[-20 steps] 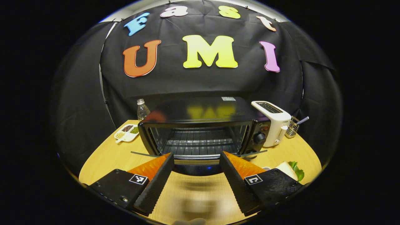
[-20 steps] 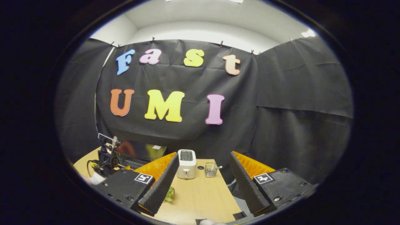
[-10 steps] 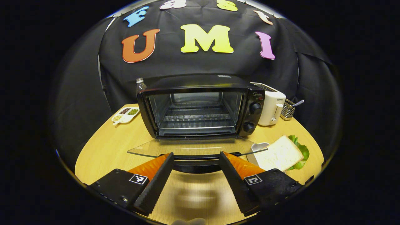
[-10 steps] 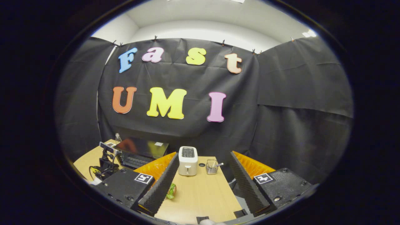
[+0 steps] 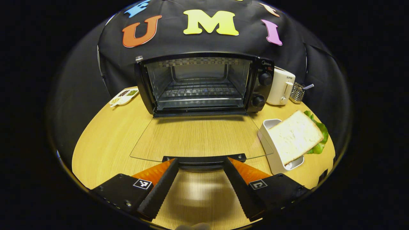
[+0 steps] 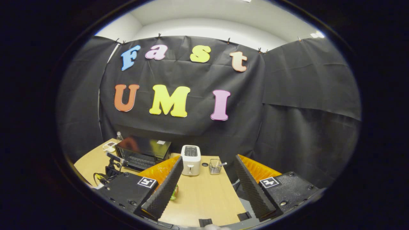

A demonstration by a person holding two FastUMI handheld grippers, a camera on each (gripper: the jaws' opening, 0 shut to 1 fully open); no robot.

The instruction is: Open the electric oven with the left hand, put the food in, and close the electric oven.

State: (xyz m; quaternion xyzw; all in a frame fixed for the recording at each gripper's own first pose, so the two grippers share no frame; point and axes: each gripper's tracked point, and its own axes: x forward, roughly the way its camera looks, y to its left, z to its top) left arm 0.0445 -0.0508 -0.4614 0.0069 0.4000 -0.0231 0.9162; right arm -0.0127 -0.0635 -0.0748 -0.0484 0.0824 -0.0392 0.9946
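Table (image 5: 105, 137): oven (image 5: 204, 83) door (image 5: 198, 137) flat; both tools wide apart, empty; sandwich (image 5: 295, 135) lettuce half-hidden

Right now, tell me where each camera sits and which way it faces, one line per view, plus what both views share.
Left gripper view: rides the left gripper, low over the table, facing the open oven; its door lies flat, handle between the spread fingers.
Right gripper view: rides the right gripper, higher up, facing the booth wall; its own fingers spread.
Shared: the oven, the toaster.
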